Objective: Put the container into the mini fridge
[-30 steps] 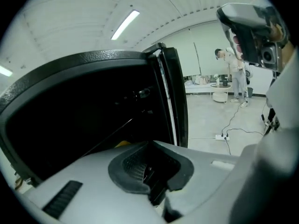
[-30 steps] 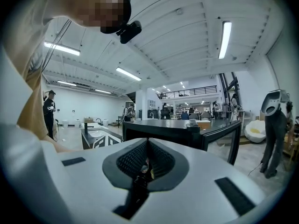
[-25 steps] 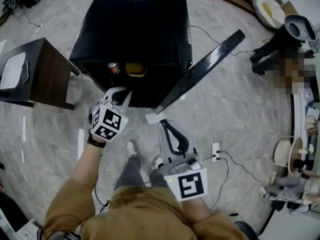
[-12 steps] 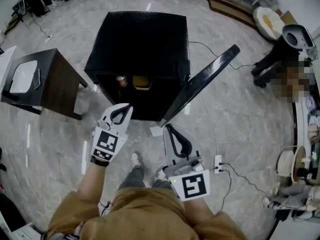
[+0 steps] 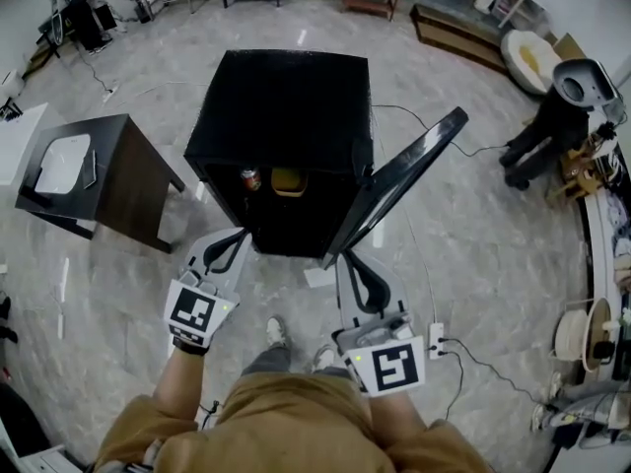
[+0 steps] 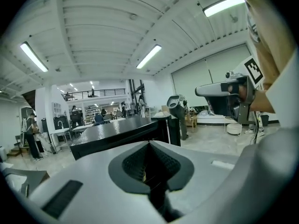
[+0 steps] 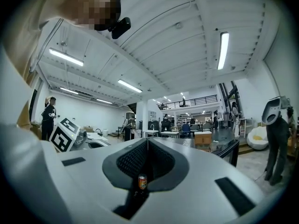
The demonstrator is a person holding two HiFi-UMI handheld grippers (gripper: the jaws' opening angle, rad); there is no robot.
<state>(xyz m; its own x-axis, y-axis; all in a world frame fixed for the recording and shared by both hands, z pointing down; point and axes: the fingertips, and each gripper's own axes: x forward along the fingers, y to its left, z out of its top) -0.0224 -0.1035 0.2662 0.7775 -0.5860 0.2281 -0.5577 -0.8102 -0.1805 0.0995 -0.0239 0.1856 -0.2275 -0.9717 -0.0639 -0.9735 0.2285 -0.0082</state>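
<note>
Because the yellow container [image 5: 288, 179] sits inside the mini fridge [image 5: 286, 106], on the upper shelf at the mouth of the cabinet, placement is judged complete. A can [image 5: 250, 178] stands just beside it, to frame left. Only the container's front edge shows, so its long axis cannot be determined.

From both claws the container lies up-frame, inside the opening. The left gripper [image 5: 240, 233] is the nearer of the two, with its tips just below the lower edge of the fridge opening. The left gripper view shows its jaws together with nothing clamped [image 6: 149, 146]. The right gripper [image 5: 352, 257] is lower and further right. Its jaws are also together and empty [image 7: 147, 141]; the can visible through the gap in its pads is distant, not held.

The fridge door [image 5: 399, 180] stands open. Its long edge runs diagonally from centre frame to upper right, directly above the right gripper. If the door is to be closed, the right gripper is the better placed. A side table [image 5: 118, 166] stands at frame left, apart from the fridge.
</note>
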